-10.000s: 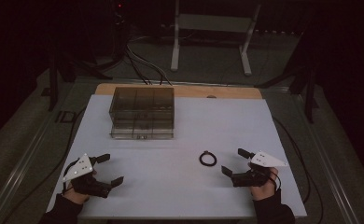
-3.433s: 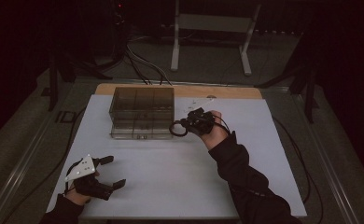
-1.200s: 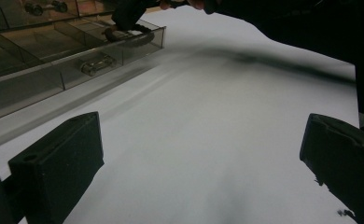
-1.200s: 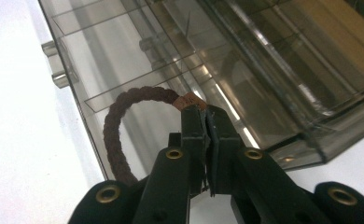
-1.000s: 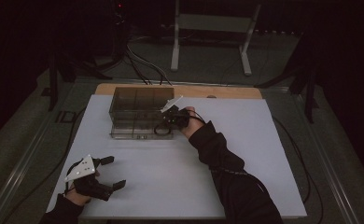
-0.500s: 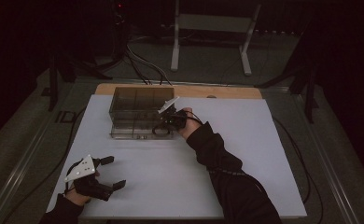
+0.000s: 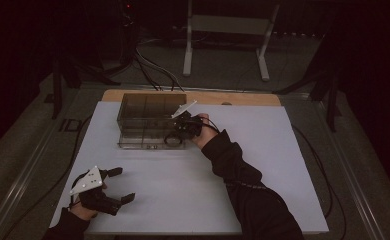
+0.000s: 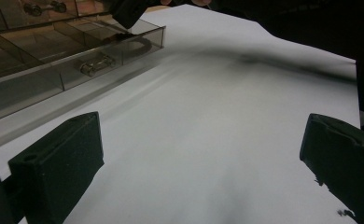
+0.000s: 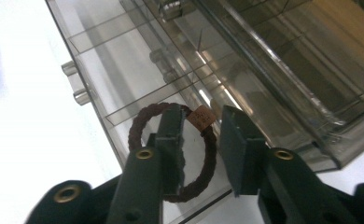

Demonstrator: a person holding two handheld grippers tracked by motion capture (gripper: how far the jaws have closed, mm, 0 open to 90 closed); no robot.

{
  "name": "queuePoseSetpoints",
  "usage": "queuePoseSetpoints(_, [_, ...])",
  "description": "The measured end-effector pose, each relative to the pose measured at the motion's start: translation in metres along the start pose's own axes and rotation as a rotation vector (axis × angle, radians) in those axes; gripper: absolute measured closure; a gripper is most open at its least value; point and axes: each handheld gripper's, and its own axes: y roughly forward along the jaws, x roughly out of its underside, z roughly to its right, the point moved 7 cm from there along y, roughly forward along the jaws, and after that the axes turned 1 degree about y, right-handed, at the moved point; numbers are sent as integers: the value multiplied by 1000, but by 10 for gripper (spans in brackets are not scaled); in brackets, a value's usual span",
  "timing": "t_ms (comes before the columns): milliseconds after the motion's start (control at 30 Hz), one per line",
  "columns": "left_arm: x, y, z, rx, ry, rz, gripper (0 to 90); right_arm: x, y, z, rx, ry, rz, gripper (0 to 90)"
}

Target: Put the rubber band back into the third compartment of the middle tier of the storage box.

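A dark braided band [image 9: 138,123] with a tan tag [image 9: 199,116] lies in the pulled-out drawer [image 9: 91,79] of a clear smoky box [image 7: 143,107]. My right gripper [image 9: 201,112] hangs over that drawer, and its jaws have just been opening. One jaw stands inside the ring, the tagged strand runs between the two, and neither pad presses on it. In the high view the right gripper [image 7: 175,131] is at the box's front right corner, with the band [image 7: 173,140] just below it. My left gripper [image 7: 122,184] rests open on the white tabletop at the near left, holding nothing.
The left gripper view has its jaws [image 8: 203,140] wide over bare white table, the box [image 8: 31,51] with its drawer handle [image 8: 96,65] at the upper left. A sleeve [image 7: 243,175] crosses the table's middle. A wooden strip [image 7: 243,97] edges the far side.
The right gripper carried the band from the table's right side to the box's drawer. Over the last second it has hardly shifted. The left gripper has stayed put.
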Motion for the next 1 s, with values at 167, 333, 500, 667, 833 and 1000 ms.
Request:
queuePoseSetpoints(167, [0,0,0,1,3,-1,2,-4,-10,-6,-29,15,32,511])
queuePoseSetpoints(333, [0,0,0,2,1,0,2,-7,-19,-12,-37,23,60,382])
queuePoseSetpoints(500, [0,0,1,3,-1,1,2,-10,-28,-15,-46,37,83,290])
queuePoseSetpoints(667, [0,0,1,3,2,-2,2,-13,-35,-17,-44,46,96,236])
queuePoseSetpoints(833, [0,0,0,2,-1,1,2,-14,-43,-19,-13,45,112,136])
queuePoseSetpoints(1000, [0,0,1,3,2,-1,2,-14,-54,-18,11,56,135,88])
